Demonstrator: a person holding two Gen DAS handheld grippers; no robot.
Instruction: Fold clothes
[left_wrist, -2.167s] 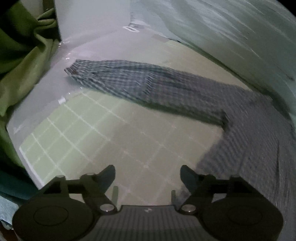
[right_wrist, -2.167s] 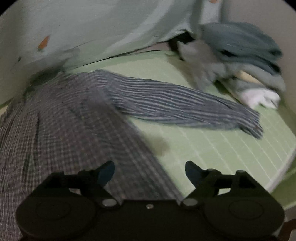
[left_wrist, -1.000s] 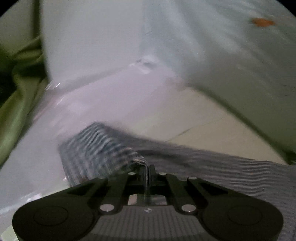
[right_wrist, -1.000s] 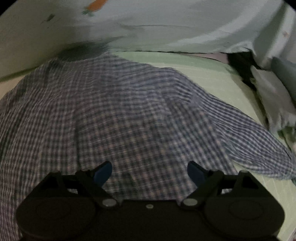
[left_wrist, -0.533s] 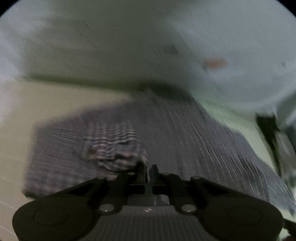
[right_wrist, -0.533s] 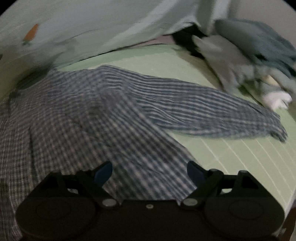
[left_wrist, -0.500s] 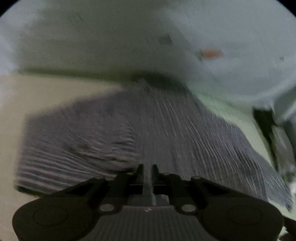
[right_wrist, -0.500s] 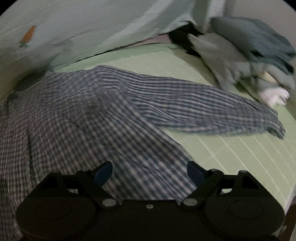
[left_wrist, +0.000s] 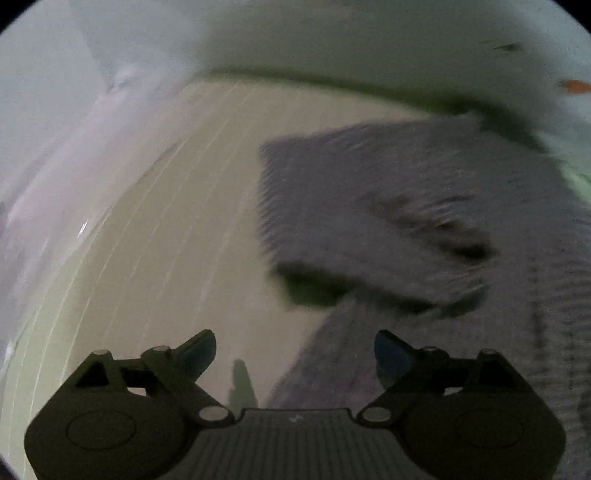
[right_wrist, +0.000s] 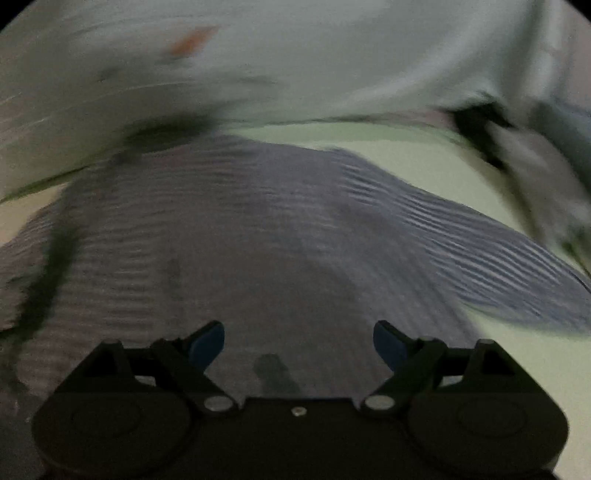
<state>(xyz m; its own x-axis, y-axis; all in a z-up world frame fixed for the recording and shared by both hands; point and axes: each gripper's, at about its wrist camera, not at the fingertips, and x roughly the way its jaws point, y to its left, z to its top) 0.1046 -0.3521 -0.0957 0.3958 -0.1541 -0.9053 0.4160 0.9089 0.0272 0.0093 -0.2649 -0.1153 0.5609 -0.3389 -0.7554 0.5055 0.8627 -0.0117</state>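
A blue-and-white checked shirt (left_wrist: 424, 221) lies spread on a pale green gridded mat (left_wrist: 155, 258). In the left wrist view its left sleeve (left_wrist: 369, 236) lies folded over the body. My left gripper (left_wrist: 294, 350) is open and empty, just above the mat by the shirt's left edge. In the right wrist view the shirt body (right_wrist: 240, 240) fills the middle, and its other sleeve (right_wrist: 480, 258) stretches out to the right on the mat (right_wrist: 424, 162). My right gripper (right_wrist: 298, 341) is open and empty over the shirt's lower part. Both views are blurred.
A pale sheet with an orange mark (right_wrist: 192, 38) hangs behind the mat. A heap of grey clothes (right_wrist: 546, 173) lies at the far right. A whitish surface (left_wrist: 55, 155) borders the mat on the left.
My left gripper carried the left sleeve over the shirt body, let it go and opened, then drew back to the left. My right gripper stayed open and swung towards the shirt's middle.
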